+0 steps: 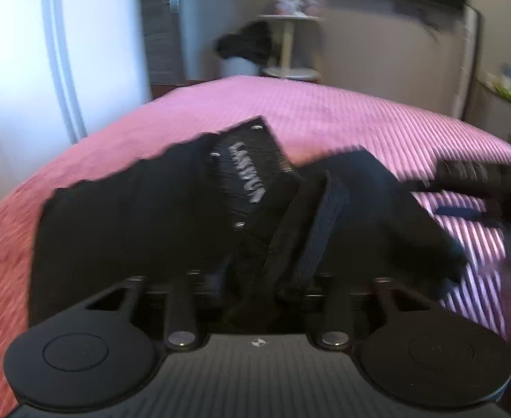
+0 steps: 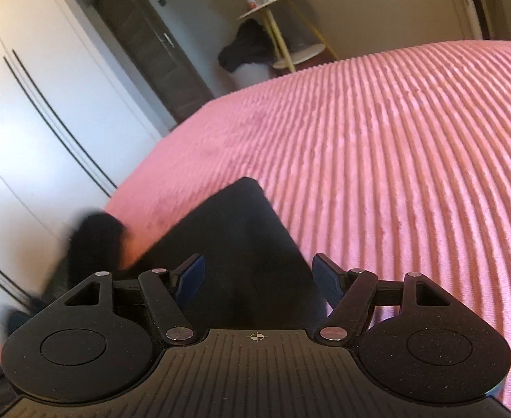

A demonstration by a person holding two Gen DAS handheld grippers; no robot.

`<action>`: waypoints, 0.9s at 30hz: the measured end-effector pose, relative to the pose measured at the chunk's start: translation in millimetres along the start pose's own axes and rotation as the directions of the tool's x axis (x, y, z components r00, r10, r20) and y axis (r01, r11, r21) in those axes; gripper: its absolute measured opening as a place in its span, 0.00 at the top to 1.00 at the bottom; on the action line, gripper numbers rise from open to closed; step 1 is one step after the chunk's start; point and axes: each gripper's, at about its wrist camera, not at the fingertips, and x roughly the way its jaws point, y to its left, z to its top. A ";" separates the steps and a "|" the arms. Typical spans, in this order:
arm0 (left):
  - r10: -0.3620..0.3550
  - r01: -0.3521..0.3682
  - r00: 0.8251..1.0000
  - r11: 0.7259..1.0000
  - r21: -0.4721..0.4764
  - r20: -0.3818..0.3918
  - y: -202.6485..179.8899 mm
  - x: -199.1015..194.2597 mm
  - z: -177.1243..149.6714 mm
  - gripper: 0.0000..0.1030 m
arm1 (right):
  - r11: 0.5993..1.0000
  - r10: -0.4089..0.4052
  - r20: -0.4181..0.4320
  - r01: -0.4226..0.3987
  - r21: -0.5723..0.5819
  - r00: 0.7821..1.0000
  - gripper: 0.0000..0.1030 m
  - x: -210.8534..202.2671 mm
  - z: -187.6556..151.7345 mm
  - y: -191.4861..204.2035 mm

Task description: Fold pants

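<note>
The black pants (image 1: 144,216) lie on the pink ribbed bedspread (image 1: 325,115), with a lettered patch (image 1: 252,174) facing up. Their cloth drapes over my left gripper (image 1: 255,264) and hides its fingertips; the linkage arms stand spread apart. At the right, my right gripper (image 1: 443,191) is blurred, its fingers apart with bedspread showing between them. In the right wrist view, a flat corner of the pants (image 2: 245,230) lies between the blue pads (image 2: 191,275) of my right gripper (image 2: 259,278), which stands open. A blurred dark shape (image 2: 95,240) sits at the bed's left edge.
A white wardrobe (image 2: 29,122) stands left of the bed. Beyond the far edge are a round tiered side table (image 1: 290,45), a white bin with a black garment on it (image 1: 241,52) and a dark door (image 2: 151,41). The bedspread stretches bare to the right (image 2: 412,174).
</note>
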 end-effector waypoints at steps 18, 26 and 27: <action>0.263 -0.265 0.960 0.756 -0.598 -0.093 149.9 -45.0 -34.6 0.04 | 0.941 0.334 -0.217 -0.337 0.026 0.917 0.14 21.3 -5.8 26.8; 0.138 -0.253 0.965 0.708 -0.659 -0.222 169.1 -11.5 -47.4 0.04 | 0.939 0.338 -0.363 -0.337 0.069 0.868 0.15 40.7 -15.3 35.5; 0.126 -0.250 0.965 0.703 -0.666 -0.229 170.4 -10.9 -49.7 0.04 | 0.936 0.346 -0.367 -0.342 0.077 0.864 0.14 41.8 -14.8 36.8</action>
